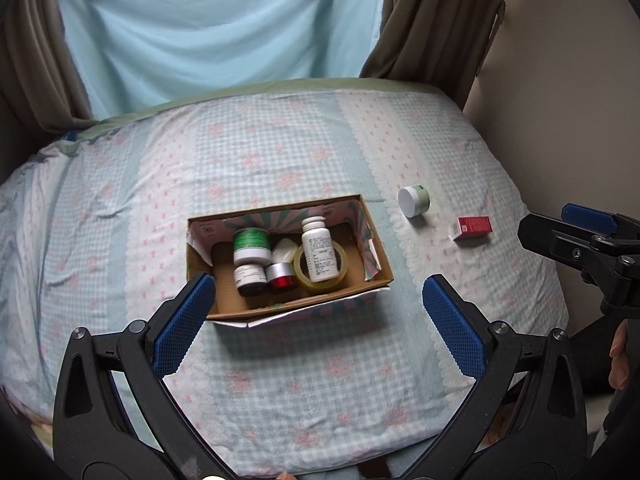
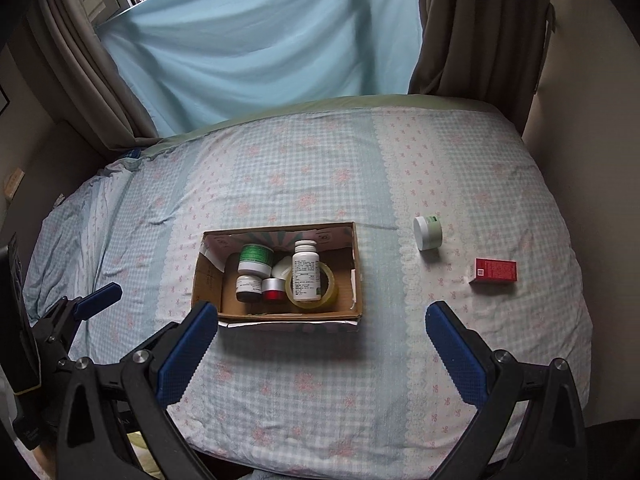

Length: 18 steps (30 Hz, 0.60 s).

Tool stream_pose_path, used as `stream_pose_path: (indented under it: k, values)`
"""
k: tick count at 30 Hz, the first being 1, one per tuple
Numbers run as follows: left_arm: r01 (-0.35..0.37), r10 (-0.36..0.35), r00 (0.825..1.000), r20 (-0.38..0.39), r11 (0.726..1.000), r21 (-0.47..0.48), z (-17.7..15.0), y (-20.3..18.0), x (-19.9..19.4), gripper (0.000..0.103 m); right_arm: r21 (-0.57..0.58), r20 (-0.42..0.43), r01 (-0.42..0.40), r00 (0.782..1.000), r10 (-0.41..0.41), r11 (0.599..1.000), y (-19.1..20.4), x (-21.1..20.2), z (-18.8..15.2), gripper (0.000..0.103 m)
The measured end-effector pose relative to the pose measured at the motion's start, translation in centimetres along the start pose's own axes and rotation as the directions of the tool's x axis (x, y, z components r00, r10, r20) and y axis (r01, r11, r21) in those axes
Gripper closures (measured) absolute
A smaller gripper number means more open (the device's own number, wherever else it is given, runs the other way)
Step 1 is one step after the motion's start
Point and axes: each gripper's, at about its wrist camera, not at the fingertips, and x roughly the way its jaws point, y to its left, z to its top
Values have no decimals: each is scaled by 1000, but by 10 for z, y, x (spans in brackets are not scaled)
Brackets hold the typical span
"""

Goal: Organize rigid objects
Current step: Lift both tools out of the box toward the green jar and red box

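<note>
An open cardboard box (image 1: 376,248) (image 2: 358,264) sits mid-bed. It holds a white pill bottle (image 1: 318,254) (image 2: 306,270), a green-lidded jar (image 1: 252,246) (image 2: 256,260), a dark jar (image 1: 250,278), a red jar (image 1: 281,278), and a tape roll (image 1: 340,268). A green jar with a white lid (image 1: 414,200) (image 2: 428,233) lies on its side right of the box. A red carton (image 1: 472,229) (image 2: 495,271) lies further right. My left gripper (image 1: 320,304) is open and empty, near the box front. My right gripper (image 2: 322,332) is open and empty, also before the box.
The bed has a checked blue-and-pink sheet (image 1: 280,380) (image 2: 320,400). A blue drape and brown curtains (image 2: 460,40) hang behind it. A wall (image 1: 560,120) runs along the right side. Each gripper shows at the edge of the other's view.
</note>
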Motion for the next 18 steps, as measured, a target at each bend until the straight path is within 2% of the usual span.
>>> stream_pose_path:
  k: [5, 9, 13, 16, 18]
  values:
    - [-3, 4, 1000, 31, 1000, -23, 17, -51, 11, 0, -9, 32, 17, 999, -17, 1000, -61, -14, 3, 0]
    - [-51, 53, 998, 28, 996, -70, 31, -95, 30, 0, -76, 25, 21, 999, -19, 997, -113, -12, 13, 0]
    - [-79, 82, 996, 24, 991, -104, 47, -136, 56, 0, -133, 10, -8, 1000, 9, 991, -168, -1, 28, 0]
    - [-59, 61, 998, 8, 988, -141, 58, -161, 80, 0, -217, -7, 2, 1000, -3, 976, -199, 15, 37, 0]
    - [-47, 47, 999, -4, 987, -155, 63, -175, 99, 0, -270, -16, -26, 1000, 22, 963, -217, 27, 42, 0]
